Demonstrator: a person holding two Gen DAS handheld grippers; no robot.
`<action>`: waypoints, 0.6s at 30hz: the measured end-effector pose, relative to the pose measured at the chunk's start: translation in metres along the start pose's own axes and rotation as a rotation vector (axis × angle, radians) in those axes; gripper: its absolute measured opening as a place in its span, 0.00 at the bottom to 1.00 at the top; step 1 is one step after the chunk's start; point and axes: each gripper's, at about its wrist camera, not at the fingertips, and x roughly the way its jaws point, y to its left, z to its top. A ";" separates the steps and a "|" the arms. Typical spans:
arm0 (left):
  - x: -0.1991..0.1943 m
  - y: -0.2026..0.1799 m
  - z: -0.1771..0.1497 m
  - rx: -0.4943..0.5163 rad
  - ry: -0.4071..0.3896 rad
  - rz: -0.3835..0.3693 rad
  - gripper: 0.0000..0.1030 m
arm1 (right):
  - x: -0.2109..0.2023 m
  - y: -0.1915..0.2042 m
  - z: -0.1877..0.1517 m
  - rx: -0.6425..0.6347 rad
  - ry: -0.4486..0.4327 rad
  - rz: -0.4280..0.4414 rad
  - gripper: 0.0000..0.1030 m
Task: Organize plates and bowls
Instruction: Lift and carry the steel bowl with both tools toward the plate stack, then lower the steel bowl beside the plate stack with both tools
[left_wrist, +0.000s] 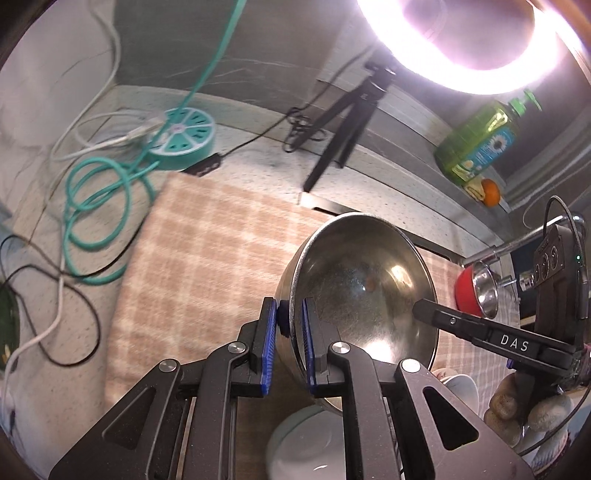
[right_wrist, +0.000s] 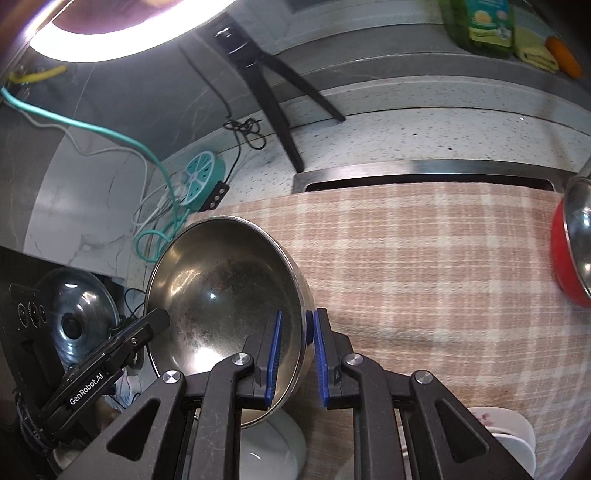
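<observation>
A lit ring light (left_wrist: 476, 48) stands on a black tripod (left_wrist: 343, 122); left of the tripod lie a teal power hub (left_wrist: 184, 133) and coiled teal cable (left_wrist: 99, 206), right of it a green soap bottle (left_wrist: 480, 144)

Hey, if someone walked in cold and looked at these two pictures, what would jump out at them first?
First, the big steel bowl, tilted and held above the checked cloth, with the left gripper and right gripper each clamped on opposite sides of its rim. Next, the glaring ring light on its tripod at the back of the counter. Then the red bowl at the cloth's right edge.
</observation>
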 end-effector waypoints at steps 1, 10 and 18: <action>0.002 -0.005 0.001 0.008 0.003 -0.004 0.10 | -0.002 -0.004 0.000 0.006 -0.003 -0.002 0.15; 0.028 -0.040 0.000 0.054 0.060 -0.054 0.10 | -0.024 -0.046 -0.005 0.073 -0.030 -0.032 0.15; 0.045 -0.068 -0.005 0.093 0.093 -0.076 0.10 | -0.036 -0.078 -0.014 0.123 -0.034 -0.055 0.15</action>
